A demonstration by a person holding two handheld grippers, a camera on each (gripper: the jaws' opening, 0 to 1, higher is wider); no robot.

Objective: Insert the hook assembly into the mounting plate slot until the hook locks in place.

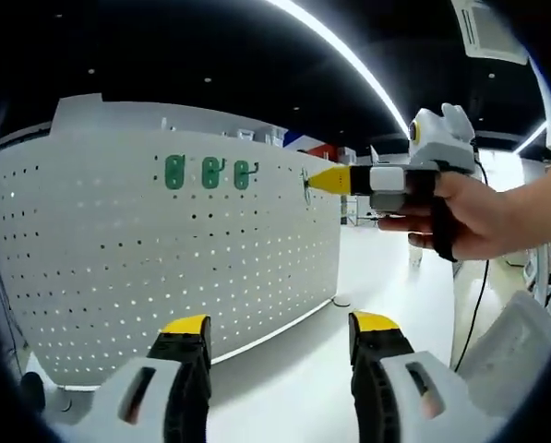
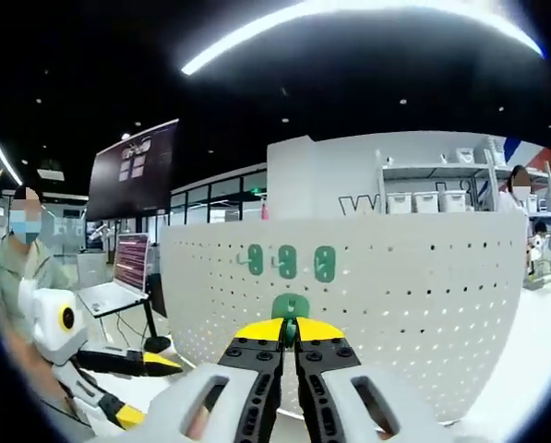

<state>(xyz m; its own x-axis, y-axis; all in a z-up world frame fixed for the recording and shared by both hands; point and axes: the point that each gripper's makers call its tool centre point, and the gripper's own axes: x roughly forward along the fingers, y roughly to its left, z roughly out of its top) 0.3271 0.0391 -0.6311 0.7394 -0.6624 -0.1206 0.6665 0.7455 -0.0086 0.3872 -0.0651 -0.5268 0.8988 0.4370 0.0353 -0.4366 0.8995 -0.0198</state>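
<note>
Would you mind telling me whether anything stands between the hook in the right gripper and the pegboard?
Nothing visible does. The right gripper holds the green hook right at the white pegboard, below three mounted hooks.

No text is legible. A dark wall screen [image 2: 135,166] at upper left of the right gripper view carries marks too small to read, as does the laptop [image 2: 127,268].

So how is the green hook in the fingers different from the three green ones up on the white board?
The held hook is pinched in the shut right gripper, in front of the pegboard; the three mounted hooks sit on the board by themselves. The held hook is lower and mostly hidden by the fingers; the mounted ones form a fully visible row. All four are green.
</note>
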